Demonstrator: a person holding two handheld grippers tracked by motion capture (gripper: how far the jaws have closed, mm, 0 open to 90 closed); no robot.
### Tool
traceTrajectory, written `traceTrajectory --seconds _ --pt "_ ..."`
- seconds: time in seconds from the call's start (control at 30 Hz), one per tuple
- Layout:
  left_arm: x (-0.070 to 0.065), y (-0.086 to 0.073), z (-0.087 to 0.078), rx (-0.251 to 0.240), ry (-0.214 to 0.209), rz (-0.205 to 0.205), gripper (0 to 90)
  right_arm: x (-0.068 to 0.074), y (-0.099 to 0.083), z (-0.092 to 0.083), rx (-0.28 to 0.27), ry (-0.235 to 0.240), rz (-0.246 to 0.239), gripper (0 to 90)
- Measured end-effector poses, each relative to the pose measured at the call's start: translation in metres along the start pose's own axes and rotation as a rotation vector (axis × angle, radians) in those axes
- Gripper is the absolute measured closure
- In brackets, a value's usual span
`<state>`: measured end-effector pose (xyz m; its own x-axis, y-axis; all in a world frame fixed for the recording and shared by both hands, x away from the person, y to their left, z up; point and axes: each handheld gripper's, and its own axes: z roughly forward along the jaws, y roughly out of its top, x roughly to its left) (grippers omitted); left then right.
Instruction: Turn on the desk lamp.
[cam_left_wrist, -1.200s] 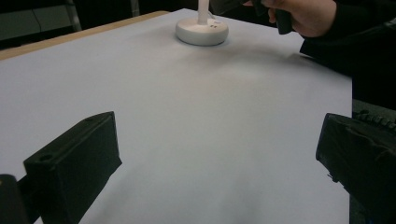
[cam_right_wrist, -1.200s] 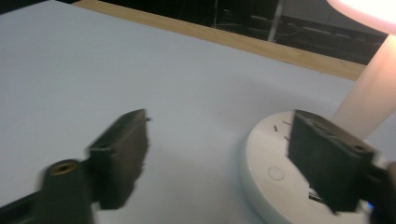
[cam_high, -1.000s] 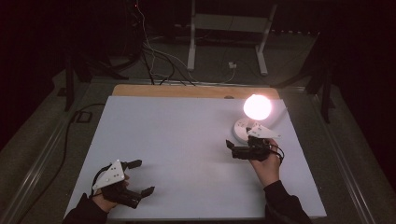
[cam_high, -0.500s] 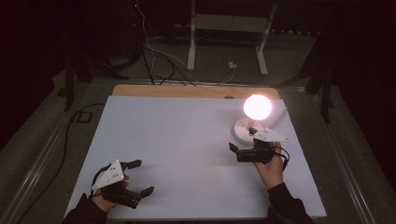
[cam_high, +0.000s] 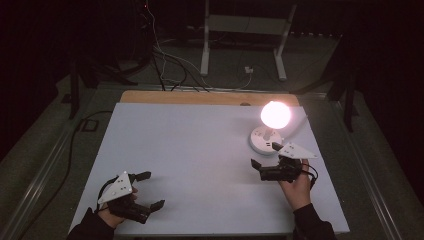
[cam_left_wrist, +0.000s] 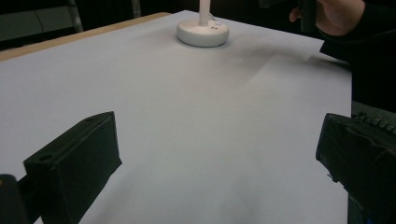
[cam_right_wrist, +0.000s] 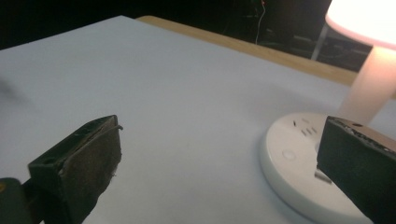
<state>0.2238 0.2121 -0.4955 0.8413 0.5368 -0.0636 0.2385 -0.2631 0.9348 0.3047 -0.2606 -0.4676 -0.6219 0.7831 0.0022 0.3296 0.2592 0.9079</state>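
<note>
A small white table lamp is lit, its glowing shade (cam_high: 275, 114) standing over a round white base (cam_high: 264, 139) at the right of the white table top (cam_high: 190, 145). My right gripper (cam_high: 265, 155) is open just in front of that base, and one jaw overlaps the base's edge. In the right gripper view the base (cam_right_wrist: 299, 163) and shade (cam_right_wrist: 364, 18) sit close behind the wide-open gripper (cam_right_wrist: 219, 161). My left gripper (cam_high: 151, 190) is open near the front left corner, holding nothing. The left gripper view looks between its jaws across bare table to the lamp base (cam_left_wrist: 203, 33).
A wooden strip (cam_high: 200, 98) runs along the table's far edge. Beyond it are cables (cam_high: 165, 65) and a white stand (cam_high: 240, 30) on the dark floor. The person's right hand (cam_left_wrist: 336, 14) appears at the top right of the left gripper view.
My right gripper has drifted a little to the right and back toward the person, staying open beside the lamp base. The left gripper has not moved.
</note>
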Motion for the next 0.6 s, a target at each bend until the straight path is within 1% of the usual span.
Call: traceTrajectory --seconds 0.2,0.4,0.53,0.6 --pt "0.000 0.000 0.000 0.001 -0.001 -0.001 0.1 0.001 -0.010 -0.010 0.029 0.007 0.010 0.0" --pt "0.000 0.000 0.000 0.000 -0.003 -0.003 0.1 0.000 -0.022 -0.021 0.059 0.015 0.030 0.0" --pt "0.000 0.000 0.000 0.001 -0.001 -0.003 0.1 -0.001 -0.031 -0.029 0.089 0.025 0.043 0.0" --pt "0.001 0.000 0.001 0.002 0.000 -0.004 0.1 -0.002 -0.037 -0.032 0.097 0.038 0.056 0.0"
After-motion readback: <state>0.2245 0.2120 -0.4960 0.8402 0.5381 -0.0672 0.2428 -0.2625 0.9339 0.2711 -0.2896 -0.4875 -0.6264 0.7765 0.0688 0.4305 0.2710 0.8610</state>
